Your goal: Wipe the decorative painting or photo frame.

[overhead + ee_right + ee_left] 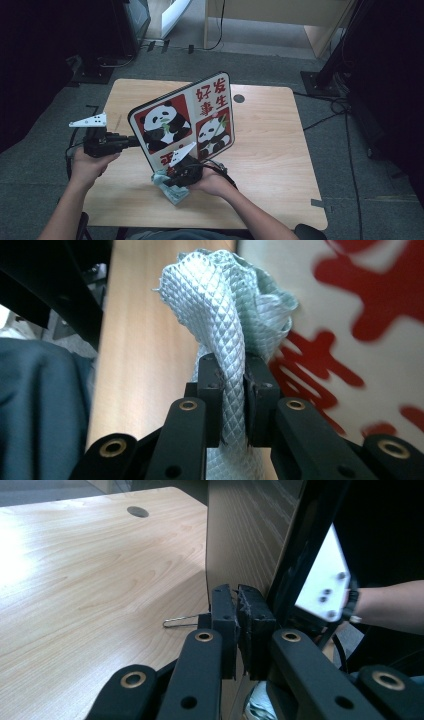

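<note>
Over the table, left hand-held gripper (131,141) clamps the panda board's (165,122) edge; right hand-held gripper (167,184) pinches a cloth (232,315).

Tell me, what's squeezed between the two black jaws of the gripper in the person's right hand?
A pale green quilted cloth; the right gripper pinches it beside the panda board, seen in the right gripper view.

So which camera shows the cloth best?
The right gripper view: the pale cloth sits close up, pinched between the jaws. The high view shows it small below the panda board; the left gripper view shows a scrap.
</note>
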Motion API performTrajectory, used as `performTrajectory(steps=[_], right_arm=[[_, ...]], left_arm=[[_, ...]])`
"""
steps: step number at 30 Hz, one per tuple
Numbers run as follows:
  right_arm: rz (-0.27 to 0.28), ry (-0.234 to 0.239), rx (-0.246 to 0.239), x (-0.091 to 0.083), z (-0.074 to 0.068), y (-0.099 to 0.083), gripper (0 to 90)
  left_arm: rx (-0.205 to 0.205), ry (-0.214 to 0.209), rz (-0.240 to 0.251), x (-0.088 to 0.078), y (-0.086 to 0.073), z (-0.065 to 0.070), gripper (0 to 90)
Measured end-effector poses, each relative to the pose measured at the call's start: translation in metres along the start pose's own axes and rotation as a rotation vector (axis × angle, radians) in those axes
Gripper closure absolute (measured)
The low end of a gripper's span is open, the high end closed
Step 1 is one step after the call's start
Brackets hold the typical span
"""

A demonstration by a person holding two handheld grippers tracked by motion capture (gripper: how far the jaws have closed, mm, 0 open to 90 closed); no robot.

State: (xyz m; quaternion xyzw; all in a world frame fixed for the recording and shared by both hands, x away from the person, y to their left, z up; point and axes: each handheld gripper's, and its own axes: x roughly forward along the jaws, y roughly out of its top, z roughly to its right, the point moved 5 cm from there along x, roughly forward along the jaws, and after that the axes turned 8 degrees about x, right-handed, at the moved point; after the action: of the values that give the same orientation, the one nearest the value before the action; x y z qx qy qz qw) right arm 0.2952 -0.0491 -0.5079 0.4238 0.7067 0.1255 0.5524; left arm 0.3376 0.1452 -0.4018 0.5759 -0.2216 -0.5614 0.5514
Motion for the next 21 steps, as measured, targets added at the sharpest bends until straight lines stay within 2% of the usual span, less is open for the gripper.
performTrajectory(steps=[3,8,14,21], right_arm=[[0.022,0.029,-0.013,0.001,-0.010,0.008,80.9],[0.032,0.045,-0.018,0.009,-0.021,0.018,80.9],[0.017,0.037,0.021,0.018,-0.019,0.019,80.8],[0.043,-0.005,0.048,0.013,-0.012,0.020,80.9]], left_arm=[[-0.001,0.004,0.001,0.000,0.000,-0.001,84.9],[0.005,0.017,0.003,-0.001,-0.001,-0.002,82.2],[0.005,0.023,0.002,0.000,-0.001,-0.003,80.2],[0.009,0.037,-0.003,0.001,-0.003,-0.005,76.9]])
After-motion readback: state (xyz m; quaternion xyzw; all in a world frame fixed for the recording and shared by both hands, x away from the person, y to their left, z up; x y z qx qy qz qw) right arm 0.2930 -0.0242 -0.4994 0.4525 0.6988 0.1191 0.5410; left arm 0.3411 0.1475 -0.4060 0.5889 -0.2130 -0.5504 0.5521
